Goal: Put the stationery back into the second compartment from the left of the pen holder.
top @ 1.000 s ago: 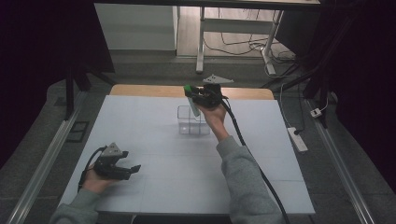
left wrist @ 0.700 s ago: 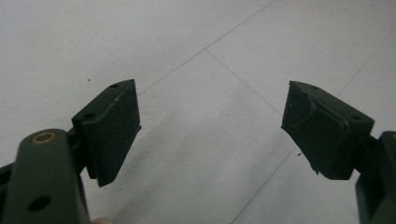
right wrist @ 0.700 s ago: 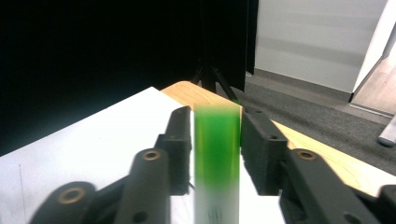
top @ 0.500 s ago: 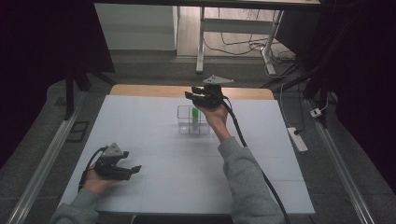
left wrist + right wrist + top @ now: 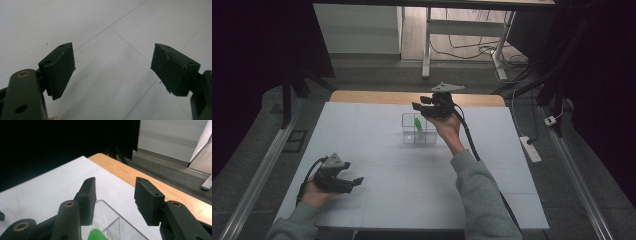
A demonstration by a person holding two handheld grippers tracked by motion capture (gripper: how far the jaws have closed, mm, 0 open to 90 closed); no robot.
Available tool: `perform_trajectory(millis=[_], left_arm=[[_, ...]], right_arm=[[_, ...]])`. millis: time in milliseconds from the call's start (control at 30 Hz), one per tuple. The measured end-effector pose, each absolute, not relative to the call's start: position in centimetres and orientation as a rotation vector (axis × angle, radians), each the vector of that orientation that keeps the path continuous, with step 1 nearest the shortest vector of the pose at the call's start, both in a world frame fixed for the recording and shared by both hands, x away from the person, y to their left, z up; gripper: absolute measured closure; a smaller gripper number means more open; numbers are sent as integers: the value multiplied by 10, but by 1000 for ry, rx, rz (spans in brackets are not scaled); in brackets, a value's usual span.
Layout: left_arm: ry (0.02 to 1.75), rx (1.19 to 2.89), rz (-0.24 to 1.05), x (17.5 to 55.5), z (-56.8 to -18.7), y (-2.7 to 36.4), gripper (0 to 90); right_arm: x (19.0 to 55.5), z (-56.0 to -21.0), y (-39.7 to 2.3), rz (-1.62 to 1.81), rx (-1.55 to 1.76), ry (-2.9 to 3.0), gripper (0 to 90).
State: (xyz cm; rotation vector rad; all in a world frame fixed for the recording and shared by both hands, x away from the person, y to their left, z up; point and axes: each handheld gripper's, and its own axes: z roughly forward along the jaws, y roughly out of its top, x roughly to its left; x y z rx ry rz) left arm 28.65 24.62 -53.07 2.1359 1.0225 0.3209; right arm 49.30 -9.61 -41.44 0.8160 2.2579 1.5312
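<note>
A clear plastic box (image 5: 418, 131) with inner dividers stands on the white table (image 5: 377, 165) toward its far side. A green object (image 5: 417, 123) sits upright inside the box. My right gripper (image 5: 418, 107) hovers just above the box's far rim, open, nothing between its jaws; in the right gripper view the box rim (image 5: 113, 216) and the green object's top (image 5: 96, 235) lie below my right gripper (image 5: 115, 192). My left gripper (image 5: 354, 182) rests low over the near left of the table, open and empty, with bare tabletop between its jaws in the left gripper view, where my left gripper (image 5: 112, 67) spreads wide.
A wooden strip (image 5: 377, 97) edges the table's far side. Metal rails (image 5: 259, 165) run along both table sides. A power strip (image 5: 530, 149) lies on the floor at right. A cable (image 5: 472, 142) trails from the right gripper along the forearm.
The green object left the right gripper and now stands in the box. The right gripper opened and drew slightly back above the box. The left gripper stayed put.
</note>
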Motion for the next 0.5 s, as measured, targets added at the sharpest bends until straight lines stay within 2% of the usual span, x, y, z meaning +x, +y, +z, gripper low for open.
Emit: perform_trajectory(millis=[500], left_arm=[[1028,2129,330,286,-530,248,189]], right_arm=[[470,-415,-126,1496,825,2310,453]])
